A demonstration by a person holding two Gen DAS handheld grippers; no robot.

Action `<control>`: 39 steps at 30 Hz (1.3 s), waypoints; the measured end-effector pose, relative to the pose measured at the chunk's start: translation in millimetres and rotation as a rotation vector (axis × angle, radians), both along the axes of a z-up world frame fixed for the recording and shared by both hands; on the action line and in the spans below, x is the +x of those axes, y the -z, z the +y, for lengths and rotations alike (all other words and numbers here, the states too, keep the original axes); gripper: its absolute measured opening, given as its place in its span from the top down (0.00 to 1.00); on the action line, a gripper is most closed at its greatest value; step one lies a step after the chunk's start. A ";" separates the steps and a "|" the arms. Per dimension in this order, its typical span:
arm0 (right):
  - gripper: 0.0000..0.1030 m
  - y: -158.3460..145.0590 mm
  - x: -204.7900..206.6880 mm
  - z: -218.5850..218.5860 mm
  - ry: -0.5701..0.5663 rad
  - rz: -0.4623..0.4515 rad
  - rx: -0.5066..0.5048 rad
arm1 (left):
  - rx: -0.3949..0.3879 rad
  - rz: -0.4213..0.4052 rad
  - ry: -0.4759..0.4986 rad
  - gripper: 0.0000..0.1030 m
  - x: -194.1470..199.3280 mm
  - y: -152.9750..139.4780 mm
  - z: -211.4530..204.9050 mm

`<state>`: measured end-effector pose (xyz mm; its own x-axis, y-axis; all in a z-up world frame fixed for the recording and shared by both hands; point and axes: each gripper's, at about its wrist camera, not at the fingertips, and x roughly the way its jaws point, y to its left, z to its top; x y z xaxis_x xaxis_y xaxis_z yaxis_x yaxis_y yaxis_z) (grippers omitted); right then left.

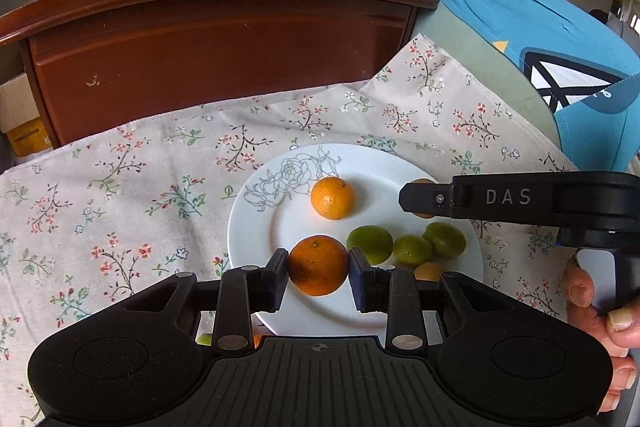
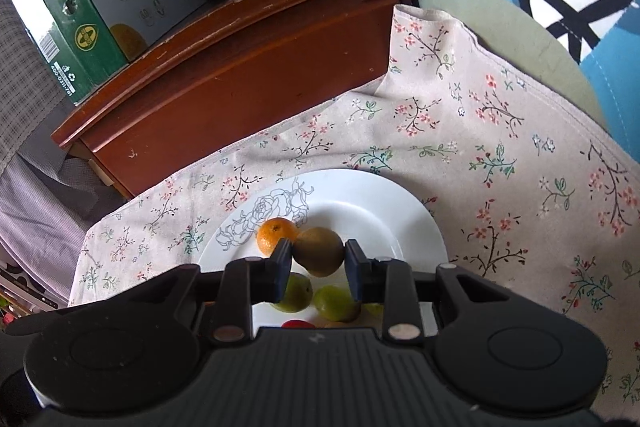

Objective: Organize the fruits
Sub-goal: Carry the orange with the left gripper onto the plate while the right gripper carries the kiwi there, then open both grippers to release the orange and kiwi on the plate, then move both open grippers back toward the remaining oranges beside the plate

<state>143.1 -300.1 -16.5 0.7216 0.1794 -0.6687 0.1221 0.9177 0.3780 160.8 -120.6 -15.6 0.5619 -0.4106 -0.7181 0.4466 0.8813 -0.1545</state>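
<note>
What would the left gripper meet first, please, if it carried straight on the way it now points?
Likely the other orange farther back on the white plate, directly beyond the orange the left gripper holds, though depth is unclear.

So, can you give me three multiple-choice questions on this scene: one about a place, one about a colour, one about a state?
1. Where does the plate stand?
A) on the wooden cabinet
B) on the flowered cloth
C) on a box

2. What colour is the fruit in the left gripper?
A) green
B) red
C) orange

3. How is the right gripper?
A) shut on a brown fruit
B) open, holding nothing
C) shut on a spoon

Answers:
1 B, the cloth shows all around the plate.
2 C, an orange sits between its fingers.
3 A, both fingers press the sides of the brown fruit.
</note>
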 end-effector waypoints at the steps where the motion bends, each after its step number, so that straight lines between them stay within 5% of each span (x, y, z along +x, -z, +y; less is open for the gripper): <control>1: 0.72 2.3 2.5 -0.8 0.002 0.005 0.000 | -0.003 0.004 0.003 0.72 1.2 1.4 -1.0; 7: 0.69 7.1 7.2 -6.0 0.027 0.013 0.028 | -0.011 0.003 0.009 0.68 1.7 2.7 -4.5; 11: 0.69 2.1 6.3 -7.3 0.031 0.000 0.042 | -0.035 -0.036 -0.015 0.34 -2.8 -11.2 -0.7; 17: 0.64 -10.5 1.0 -5.8 0.026 -0.033 0.048 | -0.026 -0.091 -0.049 0.14 -10.6 -38.9 14.1; 32: 0.59 -21.9 -44.7 24.3 -0.068 -0.045 0.030 | 0.082 -0.051 -0.119 0.11 -27.4 -59.1 72.9; 39: 0.59 -15.6 -75.8 48.5 -0.124 -0.038 0.043 | 0.045 -0.021 -0.188 0.11 -28.3 -60.8 95.0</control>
